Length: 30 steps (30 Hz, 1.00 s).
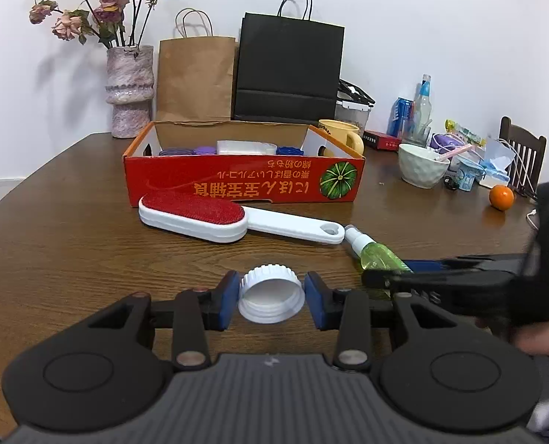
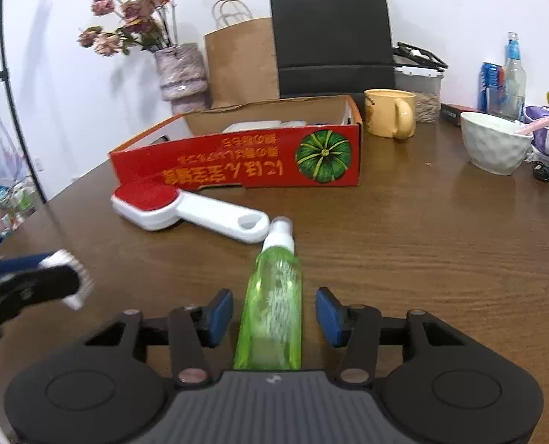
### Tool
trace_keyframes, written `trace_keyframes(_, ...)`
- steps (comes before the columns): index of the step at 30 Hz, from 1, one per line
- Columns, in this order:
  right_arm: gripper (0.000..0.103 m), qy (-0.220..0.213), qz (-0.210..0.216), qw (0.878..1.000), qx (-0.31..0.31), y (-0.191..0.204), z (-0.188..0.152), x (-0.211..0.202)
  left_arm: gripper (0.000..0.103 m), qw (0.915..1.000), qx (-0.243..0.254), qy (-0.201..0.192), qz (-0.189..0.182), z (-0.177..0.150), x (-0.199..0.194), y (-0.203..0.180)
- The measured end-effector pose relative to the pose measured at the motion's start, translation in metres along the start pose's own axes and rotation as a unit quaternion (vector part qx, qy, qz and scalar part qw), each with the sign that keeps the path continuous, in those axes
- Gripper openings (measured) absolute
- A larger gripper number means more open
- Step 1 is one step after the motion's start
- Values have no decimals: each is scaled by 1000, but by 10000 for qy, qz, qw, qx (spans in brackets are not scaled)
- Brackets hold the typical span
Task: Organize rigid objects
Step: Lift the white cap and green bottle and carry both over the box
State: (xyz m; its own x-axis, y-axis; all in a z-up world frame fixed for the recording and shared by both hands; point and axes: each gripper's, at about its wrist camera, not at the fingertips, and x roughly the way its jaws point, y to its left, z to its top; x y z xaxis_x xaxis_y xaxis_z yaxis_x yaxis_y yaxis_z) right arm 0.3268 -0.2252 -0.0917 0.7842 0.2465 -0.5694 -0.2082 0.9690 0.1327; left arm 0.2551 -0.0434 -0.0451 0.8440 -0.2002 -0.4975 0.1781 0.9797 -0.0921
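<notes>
My left gripper [image 1: 271,298] has a white ribbed jar cap [image 1: 271,296] between its blue pads; the pads sit just off its sides, so it is open around the cap. My right gripper [image 2: 273,314] is open, its pads on either side of a green spray bottle [image 2: 274,296] lying on the table, not touching it. The bottle [image 1: 376,255] also shows in the left wrist view. A red and white lint brush [image 1: 215,216] lies in front of the red cardboard box [image 1: 243,181], which holds several items. The brush [image 2: 185,211] and box [image 2: 244,170] also show in the right wrist view.
Behind the box stand a vase of dried roses [image 1: 130,92], a brown paper bag [image 1: 194,77] and a black bag [image 1: 289,70]. A yellow mug [image 2: 389,116], white bowl [image 2: 494,148], bottles [image 2: 513,77] and an orange [image 1: 501,197] sit at right.
</notes>
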Motion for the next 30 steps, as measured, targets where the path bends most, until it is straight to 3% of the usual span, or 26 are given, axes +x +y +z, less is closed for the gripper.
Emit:
trace_keyframes(8, 31, -295, 183, 9992, 216, -2, -13, -24, 40, 9995, 92, -298, 104, 1, -21, -5)
trace_keyframes(14, 31, -1114, 239, 9935, 76, 14, -19, -82, 40, 9960, 262, -778, 362, 1, -57, -16)
trace_keyframes(18, 31, -1891, 253, 9816, -109, 32, -34, -128, 40, 9924, 240, -1094, 506, -6, -90, -19)
trace_keyframes(23, 31, -2465, 290, 9686, -147, 50, -66, -167, 40, 9873, 223, -1399, 724, -20, -129, -22)
trace_keyframes(30, 31, -2663, 252, 9632, -268, 61, -94, -204, 40, 9834, 302, -1607, 780, -41, -174, -27)
